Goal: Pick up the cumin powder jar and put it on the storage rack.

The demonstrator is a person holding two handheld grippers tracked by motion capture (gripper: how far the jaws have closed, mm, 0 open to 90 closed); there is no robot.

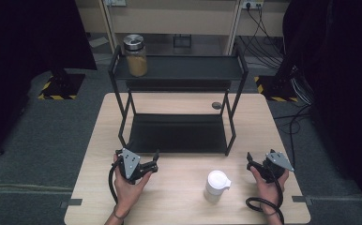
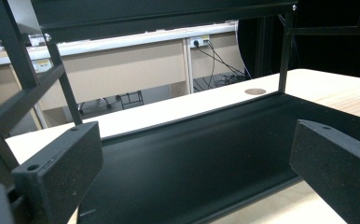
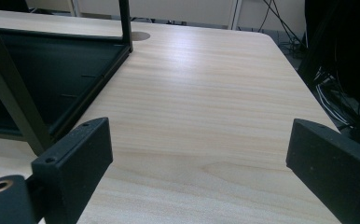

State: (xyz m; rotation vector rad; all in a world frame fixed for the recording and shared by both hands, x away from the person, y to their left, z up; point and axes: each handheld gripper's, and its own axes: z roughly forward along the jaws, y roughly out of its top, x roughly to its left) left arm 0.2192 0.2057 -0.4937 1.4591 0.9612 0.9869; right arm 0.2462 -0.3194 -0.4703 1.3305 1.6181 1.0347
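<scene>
A black two-tier metal rack (image 1: 179, 70) stands on the wooden table (image 1: 188, 197). A glass jar (image 1: 135, 55) with a silver lid and tan contents sits at the left end of its top shelf. A white lidded cup (image 1: 216, 184) stands on the table near the front. My left gripper (image 1: 144, 164) is held at the rack's front left corner, open and empty, facing the bottom shelf (image 2: 192, 163). To the right of the cup, my right gripper (image 1: 256, 164) is open over bare table (image 3: 206, 116).
A round grommet (image 1: 216, 105) is set in the tabletop behind the rack. The rack's front right leg (image 3: 10, 93) rises just left of my right gripper's jaws. Cables (image 1: 268, 28) and stand bases lie on the floor beyond the table.
</scene>
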